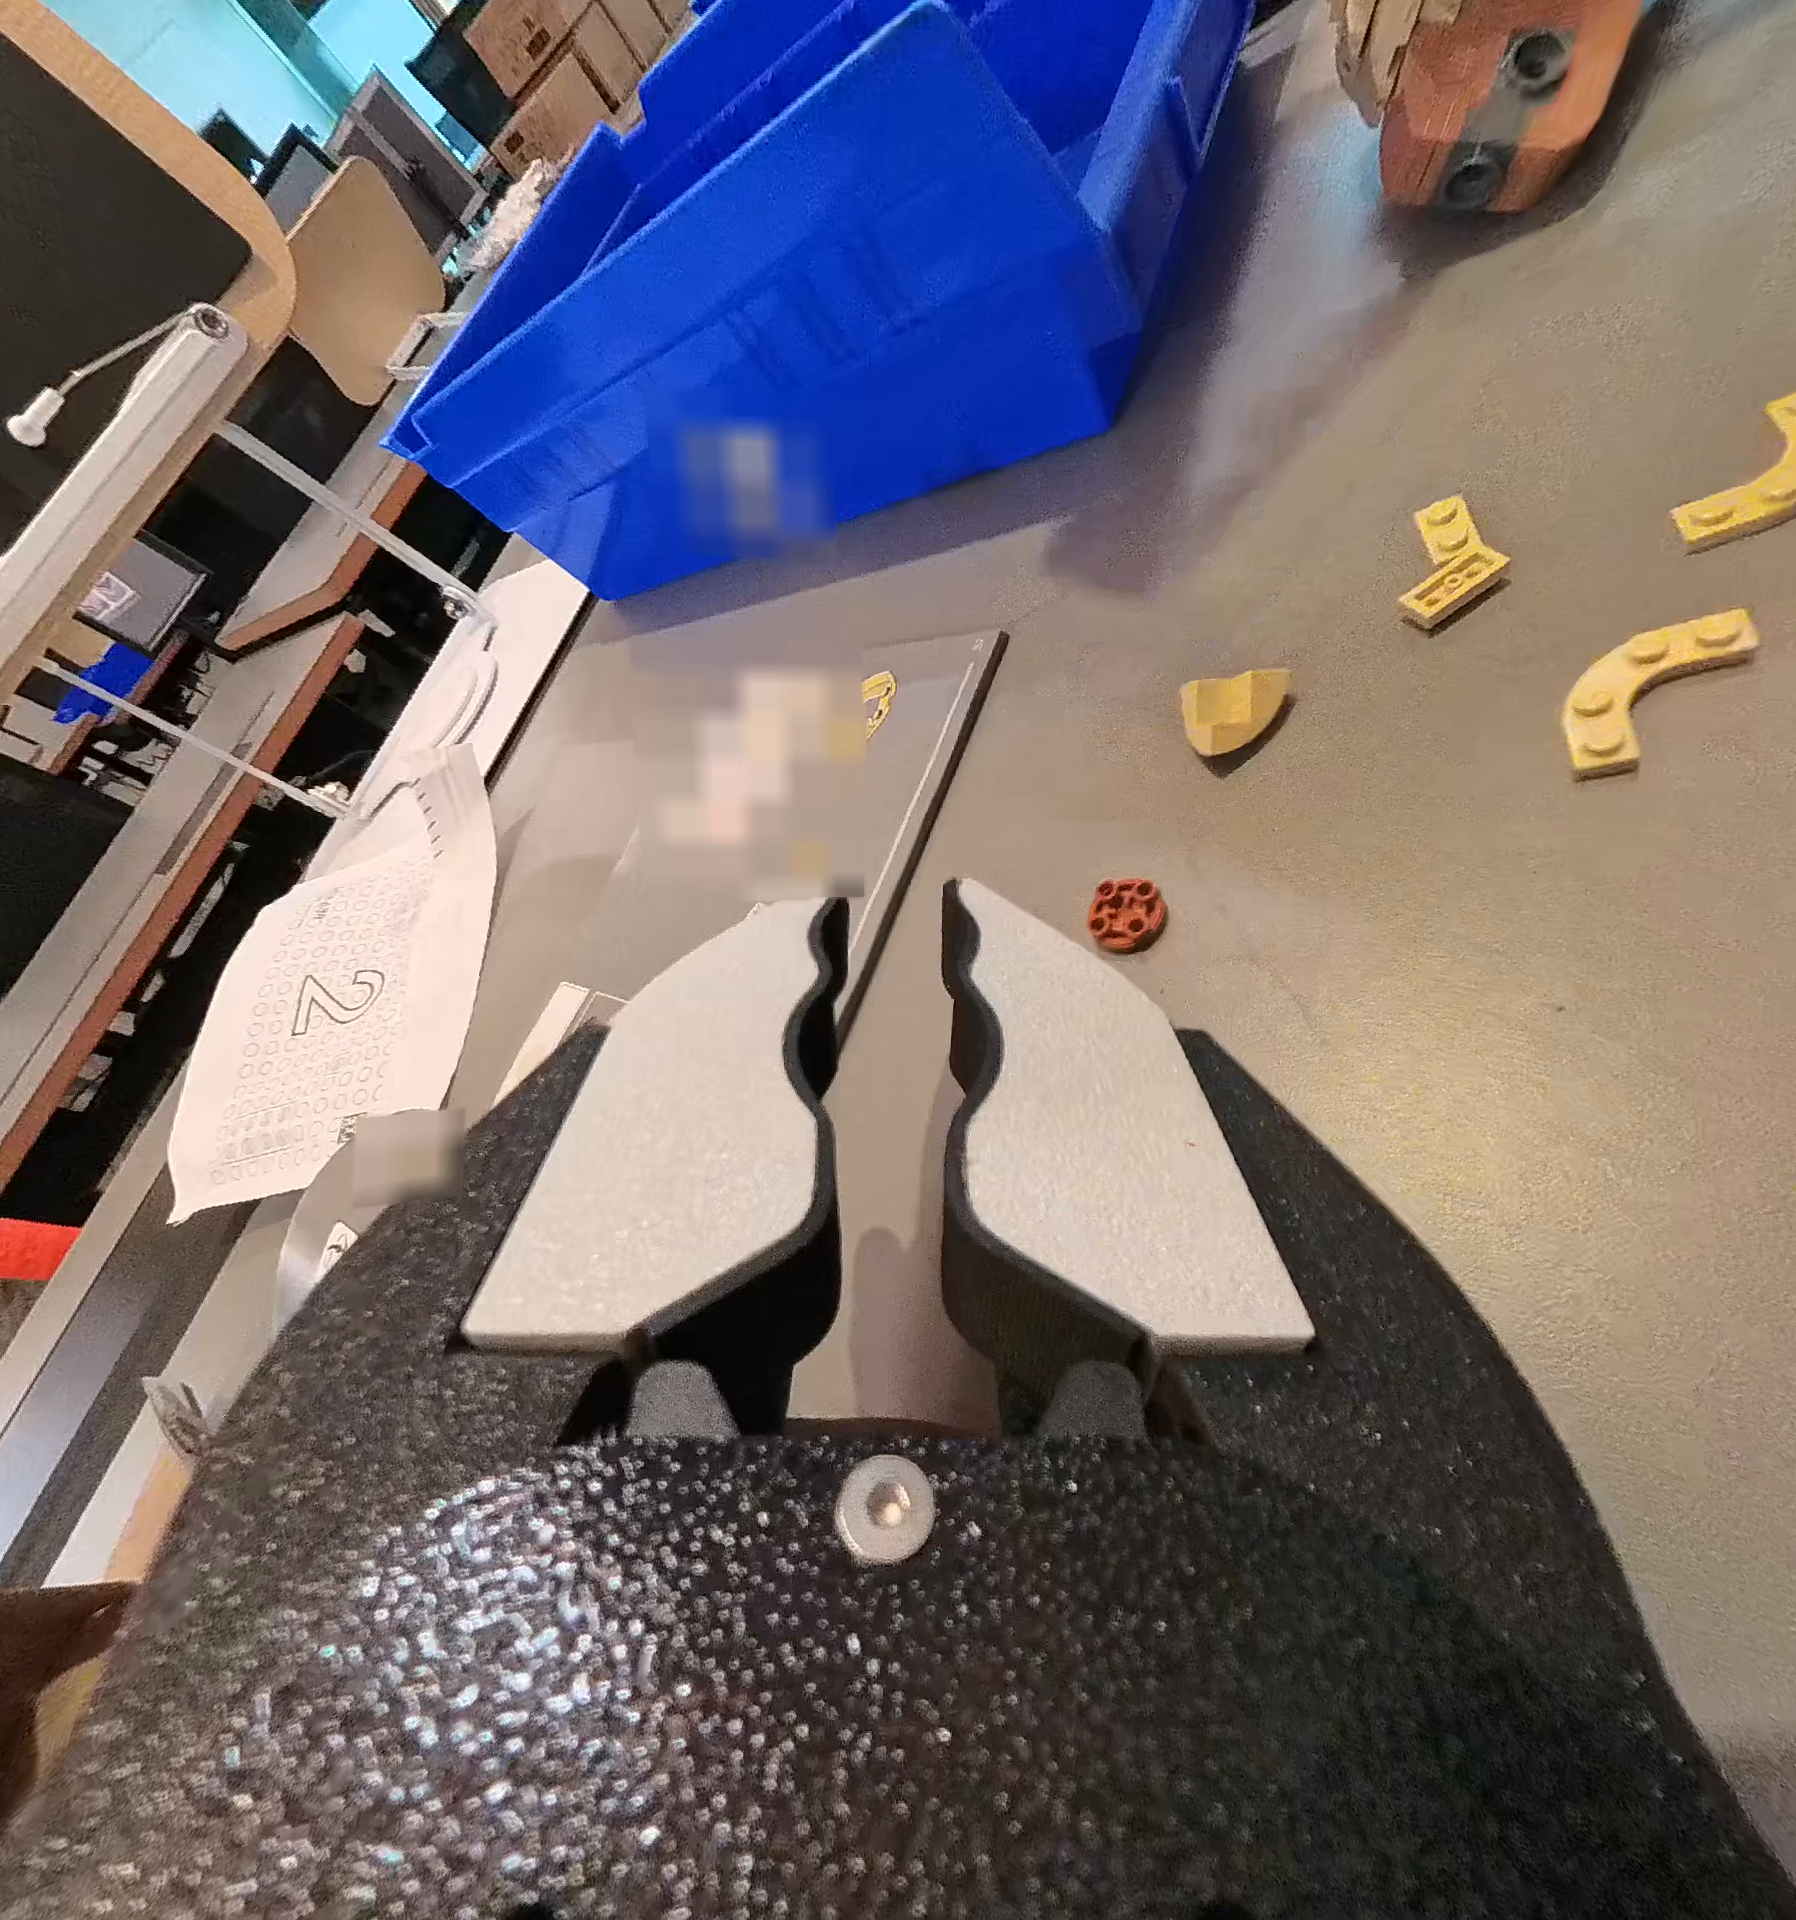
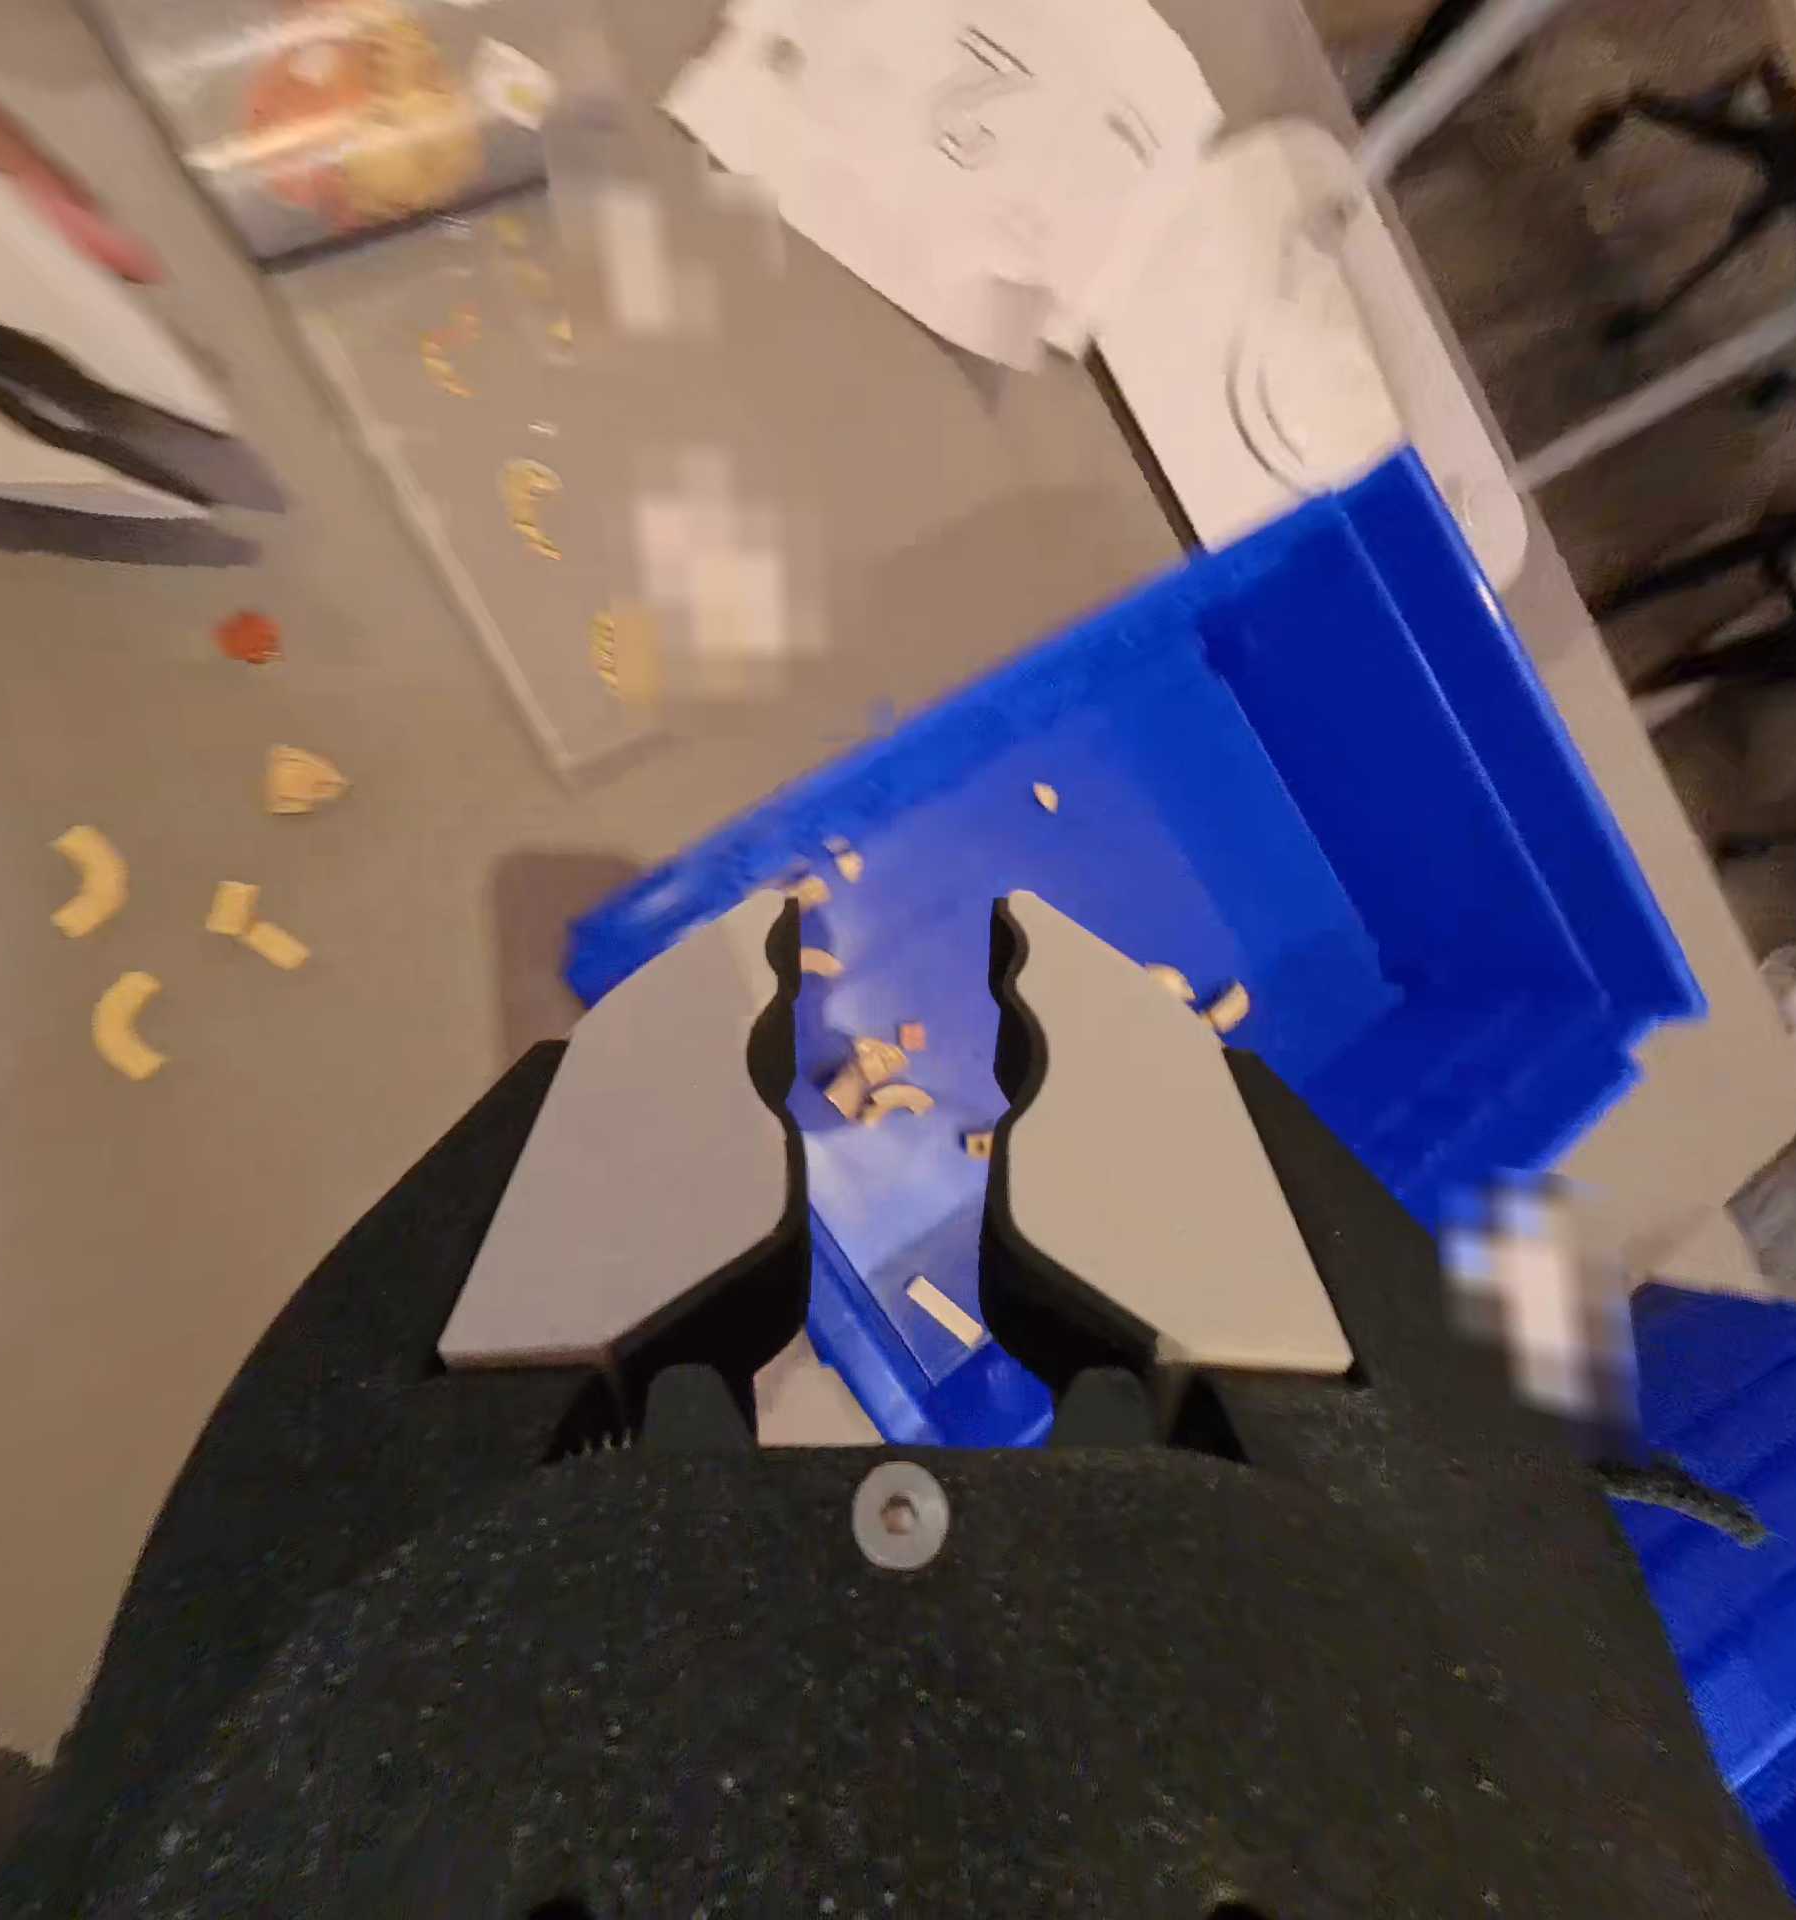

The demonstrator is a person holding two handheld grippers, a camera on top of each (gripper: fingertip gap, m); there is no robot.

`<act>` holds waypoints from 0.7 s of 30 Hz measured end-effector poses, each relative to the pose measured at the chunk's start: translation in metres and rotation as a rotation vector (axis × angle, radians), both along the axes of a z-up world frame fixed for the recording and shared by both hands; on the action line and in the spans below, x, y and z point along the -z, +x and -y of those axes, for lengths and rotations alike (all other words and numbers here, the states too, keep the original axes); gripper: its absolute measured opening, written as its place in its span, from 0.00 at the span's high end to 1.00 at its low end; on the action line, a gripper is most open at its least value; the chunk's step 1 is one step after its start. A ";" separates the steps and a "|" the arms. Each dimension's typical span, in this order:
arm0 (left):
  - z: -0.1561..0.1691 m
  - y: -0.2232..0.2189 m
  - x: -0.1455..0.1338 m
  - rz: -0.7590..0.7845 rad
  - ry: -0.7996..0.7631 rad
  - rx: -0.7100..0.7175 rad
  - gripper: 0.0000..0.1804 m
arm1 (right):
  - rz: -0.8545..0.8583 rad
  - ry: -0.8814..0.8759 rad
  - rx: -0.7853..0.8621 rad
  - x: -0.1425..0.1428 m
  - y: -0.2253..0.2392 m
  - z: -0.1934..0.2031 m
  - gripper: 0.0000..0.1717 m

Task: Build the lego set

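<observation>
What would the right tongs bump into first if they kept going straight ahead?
Probably the floor of the blue bin, where small tan pieces lie right between the open right tongs. The picture is blurry, so depth is hard to judge.

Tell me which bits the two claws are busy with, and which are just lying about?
At the claws:
- Left claw, open, empty: over the flat dark sheet, near the red round piece.
- Right claw, open, empty: over the blue bin of tan pieces.

Lying apart:
- curved tan plates
- tan wedge
- white printed bag
- brown model

Two curved tan plates (image 1: 1658, 691), one red round piece (image 1: 1127, 911).
</observation>
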State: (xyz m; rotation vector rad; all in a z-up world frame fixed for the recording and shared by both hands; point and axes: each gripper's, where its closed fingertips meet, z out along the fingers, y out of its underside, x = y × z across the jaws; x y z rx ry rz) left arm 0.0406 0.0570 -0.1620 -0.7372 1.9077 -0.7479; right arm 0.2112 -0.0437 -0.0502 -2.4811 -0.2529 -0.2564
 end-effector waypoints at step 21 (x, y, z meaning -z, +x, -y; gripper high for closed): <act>-0.010 0.003 0.006 -0.023 0.036 -0.018 0.91 | -0.088 -0.227 0.158 0.068 0.085 0.023 0.78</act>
